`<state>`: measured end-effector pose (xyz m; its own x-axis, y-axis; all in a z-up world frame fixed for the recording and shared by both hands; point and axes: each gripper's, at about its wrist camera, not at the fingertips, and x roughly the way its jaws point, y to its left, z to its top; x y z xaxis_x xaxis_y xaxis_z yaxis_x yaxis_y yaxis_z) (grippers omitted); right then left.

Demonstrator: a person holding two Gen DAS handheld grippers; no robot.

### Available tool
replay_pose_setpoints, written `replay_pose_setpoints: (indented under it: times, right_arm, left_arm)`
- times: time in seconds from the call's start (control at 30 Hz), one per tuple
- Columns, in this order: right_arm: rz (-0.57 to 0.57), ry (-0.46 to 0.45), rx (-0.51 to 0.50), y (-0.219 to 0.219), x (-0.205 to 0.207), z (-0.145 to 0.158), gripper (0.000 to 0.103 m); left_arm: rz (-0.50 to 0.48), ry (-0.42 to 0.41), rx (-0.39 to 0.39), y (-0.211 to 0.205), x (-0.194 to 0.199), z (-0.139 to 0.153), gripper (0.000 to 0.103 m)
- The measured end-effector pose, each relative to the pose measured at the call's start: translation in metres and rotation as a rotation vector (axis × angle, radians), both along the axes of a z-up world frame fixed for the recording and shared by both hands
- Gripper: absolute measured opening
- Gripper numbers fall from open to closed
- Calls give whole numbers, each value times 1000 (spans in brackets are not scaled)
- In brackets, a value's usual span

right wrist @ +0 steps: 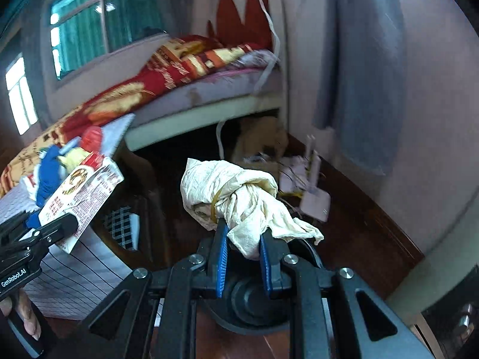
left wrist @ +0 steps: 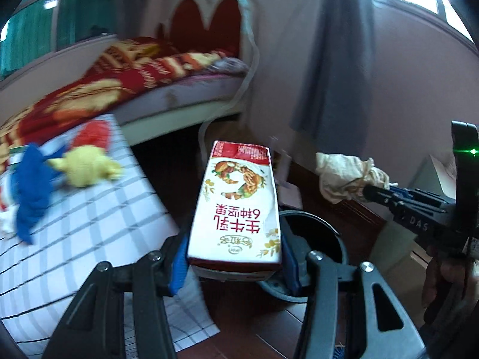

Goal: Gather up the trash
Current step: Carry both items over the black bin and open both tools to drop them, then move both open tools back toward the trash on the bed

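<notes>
My left gripper (left wrist: 235, 257) is shut on a white and red milk carton (left wrist: 236, 206) and holds it in the air over the rim of a dark round bin (left wrist: 326, 236). The carton also shows in the right wrist view (right wrist: 80, 191). My right gripper (right wrist: 244, 239) is shut on a crumpled cream-coloured wad of paper tied with a rubber band (right wrist: 236, 197). It holds the wad above the dark bin (right wrist: 254, 299). The wad and right gripper show at the right of the left wrist view (left wrist: 347, 176).
A table with a checked white cloth (left wrist: 89, 218) stands at left, with a blue cloth (left wrist: 30, 185), a yellow item (left wrist: 86, 164) and a red item (left wrist: 92, 134) on it. A bed with a red blanket (left wrist: 125, 89) lies behind. White routers and cables (right wrist: 311, 191) sit on the wooden floor by the wall.
</notes>
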<state>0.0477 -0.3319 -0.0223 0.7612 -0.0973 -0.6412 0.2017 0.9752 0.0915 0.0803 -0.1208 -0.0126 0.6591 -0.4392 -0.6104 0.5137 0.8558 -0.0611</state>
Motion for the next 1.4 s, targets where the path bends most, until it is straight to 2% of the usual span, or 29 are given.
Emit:
replay_pose_setpoints:
  times: [0.23, 0.53, 0.63, 0.67, 0.7, 0.73, 0.77, 0.8, 0.93, 1.0, 1.03, 1.07, 1.4]
  right_arm:
    - [-25, 113, 33, -36, -5, -49, 20]
    - [34, 259, 75, -58, 14, -122, 20]
    - [60, 299, 77, -59, 23, -138, 23]
    - [63, 329, 63, -60, 28, -147, 32]
    - [44, 367, 24, -61, 33, -155, 42]
    - [24, 384, 0, -63, 34, -159, 67]
    - [0, 386, -13, -67, 33, -161, 76]
    - [-14, 376, -2, -71, 31, -161, 76]
    - [-74, 364, 30, -84, 28, -153, 76]
    - [-95, 338, 30, -86, 27, -144, 85]
    - [-111, 315, 22, -86, 24, -137, 96]
    - [-120, 302, 16, -86, 22, -132, 103]
    - [-152, 176, -22, -72, 13, -74, 103]
  left_arm:
    - [-119, 118, 53, -54, -2, -46, 53]
    - [-165, 265, 91, -90, 11, -96, 53]
    - [-180, 322, 103, -100, 24, -109, 60]
    - [-163, 322, 123, -101, 24, -112, 76]
    - [-144, 314, 132, -101, 24, -113, 87]
    - [-127, 309, 134, -99, 25, -112, 90]
    - [-113, 305, 140, -96, 29, -112, 97]
    - [-93, 293, 153, -94, 28, -110, 100]
    - [-40, 263, 183, -87, 37, -109, 101]
    - [-17, 245, 185, -83, 36, -105, 102]
    - [-13, 243, 181, -83, 44, -107, 102]
    - [-5, 237, 178, -81, 43, -104, 102]
    - [29, 127, 144, -69, 33, -58, 103]
